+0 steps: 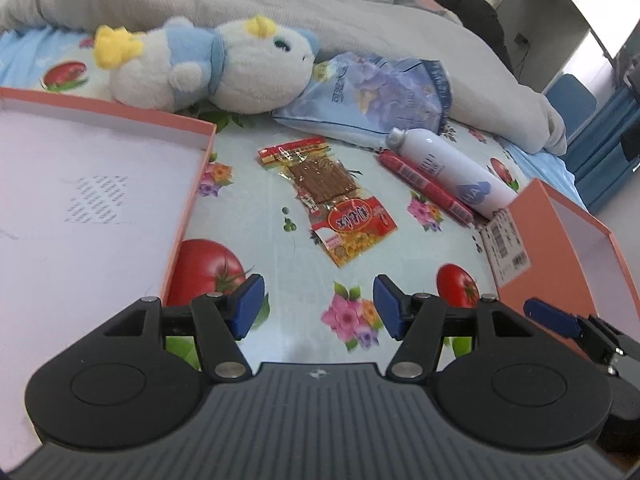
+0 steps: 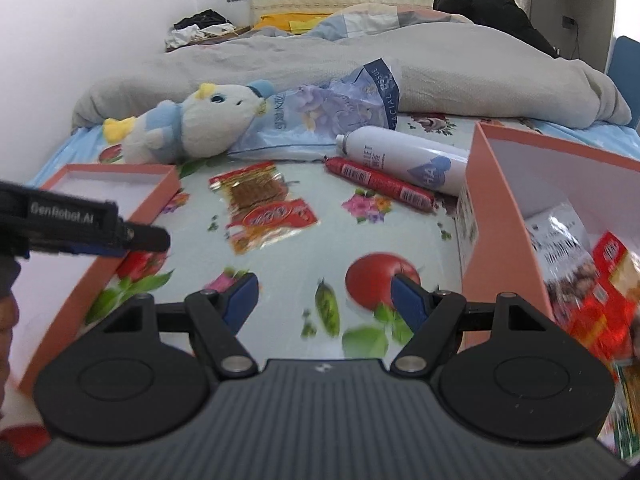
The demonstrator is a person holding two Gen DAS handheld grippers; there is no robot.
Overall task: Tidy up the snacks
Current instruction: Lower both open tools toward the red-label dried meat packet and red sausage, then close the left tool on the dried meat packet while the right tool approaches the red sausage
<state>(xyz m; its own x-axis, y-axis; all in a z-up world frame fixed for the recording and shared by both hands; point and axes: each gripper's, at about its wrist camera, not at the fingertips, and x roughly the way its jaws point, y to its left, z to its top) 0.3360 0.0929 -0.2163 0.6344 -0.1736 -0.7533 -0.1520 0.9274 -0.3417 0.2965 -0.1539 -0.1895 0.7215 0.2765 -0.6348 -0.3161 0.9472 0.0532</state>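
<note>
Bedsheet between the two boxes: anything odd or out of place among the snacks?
Yes. A white spray bottle, a blue tissue pack and a plush toy lie among the snacks; none is food. The red sausage stick rests against the bottle. Nothing looks spilled.

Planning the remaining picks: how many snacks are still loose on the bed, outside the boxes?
2. The jerky pack lies mid-sheet between the boxes; the sausage lies against the bottle. More may hide under the tissue pack.
</note>
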